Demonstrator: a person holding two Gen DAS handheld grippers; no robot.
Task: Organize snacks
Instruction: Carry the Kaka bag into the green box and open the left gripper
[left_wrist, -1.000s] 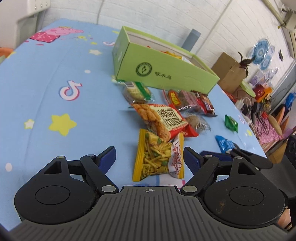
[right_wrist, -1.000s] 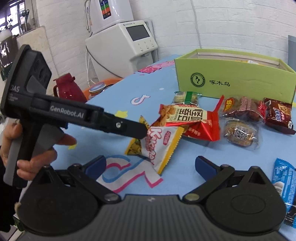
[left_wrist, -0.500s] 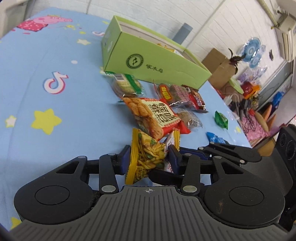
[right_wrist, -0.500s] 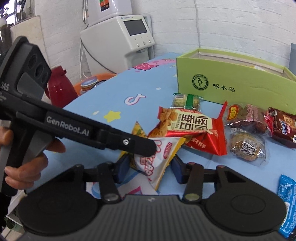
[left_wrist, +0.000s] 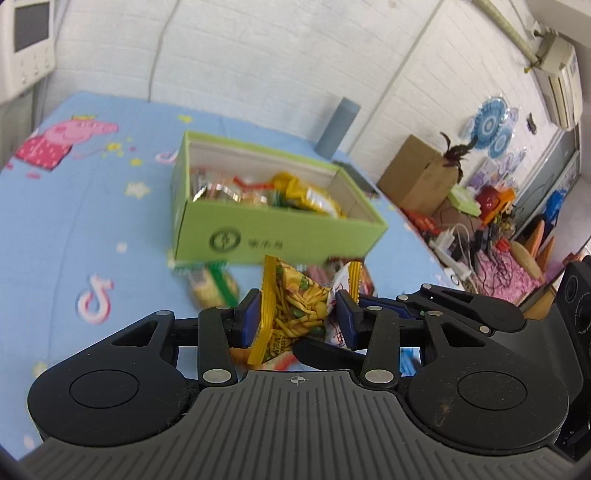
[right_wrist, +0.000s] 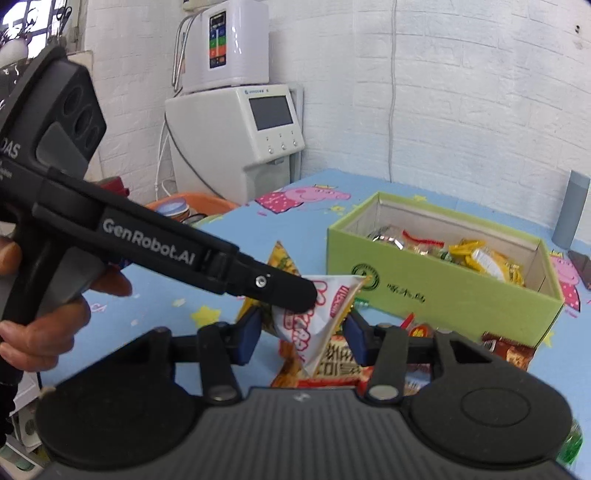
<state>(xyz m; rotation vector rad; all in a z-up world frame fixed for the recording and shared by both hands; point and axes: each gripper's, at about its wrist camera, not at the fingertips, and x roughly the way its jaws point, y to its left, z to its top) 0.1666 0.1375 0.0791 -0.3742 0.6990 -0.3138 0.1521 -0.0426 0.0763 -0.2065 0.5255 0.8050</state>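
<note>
Both grippers are pinching snack packets clear of the blue tablecloth (left_wrist: 74, 221). Filling the lower half of its own view, the left gripper (left_wrist: 297, 315) has just been closing, and its jaws are clamping a yellow packet (left_wrist: 291, 306) at frame centre. In the right wrist view the right gripper (right_wrist: 301, 328) has likewise just been closing, and its blue pads (right_wrist: 248, 332) are squeezing a white packet (right_wrist: 317, 317).

Only the right view is showing a hand (right_wrist: 40, 332) gripping the left tool at the left edge, plus a white machine (right_wrist: 236, 140) behind. Only the left view is showing a cluttered corner at the right.

Both are showing the open green box (left_wrist: 273, 240) holding snacks; loose packets (right_wrist: 332, 369) are lying beside it.
</note>
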